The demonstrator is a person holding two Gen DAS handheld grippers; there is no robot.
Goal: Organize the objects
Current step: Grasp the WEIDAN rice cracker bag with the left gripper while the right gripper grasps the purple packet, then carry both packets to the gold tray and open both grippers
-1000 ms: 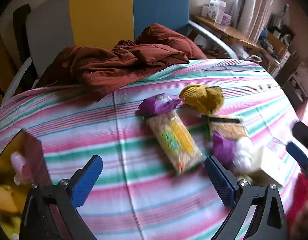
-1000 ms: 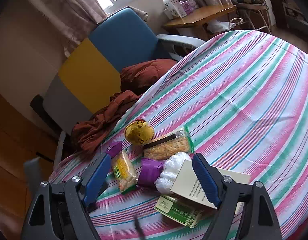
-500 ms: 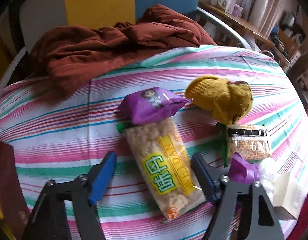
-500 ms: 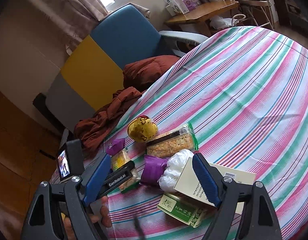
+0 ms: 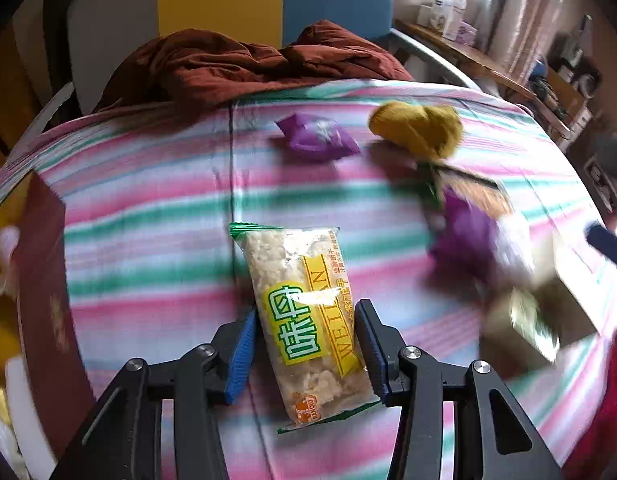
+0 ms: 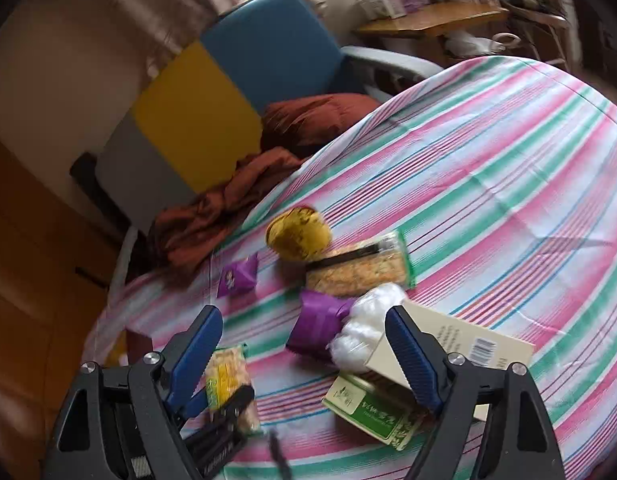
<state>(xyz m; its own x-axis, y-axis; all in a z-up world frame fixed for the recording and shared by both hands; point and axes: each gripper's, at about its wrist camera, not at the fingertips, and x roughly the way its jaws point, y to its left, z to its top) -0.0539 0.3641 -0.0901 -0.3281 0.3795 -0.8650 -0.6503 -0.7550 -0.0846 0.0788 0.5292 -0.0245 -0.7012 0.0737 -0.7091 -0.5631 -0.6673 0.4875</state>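
Rice cracker pack (image 5: 304, 316) between left jaws.

My left gripper (image 5: 306, 350) and right gripper (image 6: 304, 354): black angular frames, silver screw heads, ribbed blue pads (image 6: 406, 346). White lettering, unreadable, at six o'clock.

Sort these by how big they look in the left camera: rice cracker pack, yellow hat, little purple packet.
1. rice cracker pack, though it's nearest the camera.
2. yellow hat.
3. little purple packet.

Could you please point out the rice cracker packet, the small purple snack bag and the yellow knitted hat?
rice cracker packet (image 5: 304, 320), left wrist view, green label.
small purple snack bag (image 5: 316, 136), left wrist view, middle.
yellow knitted hat (image 6: 298, 232), right wrist view, crown.
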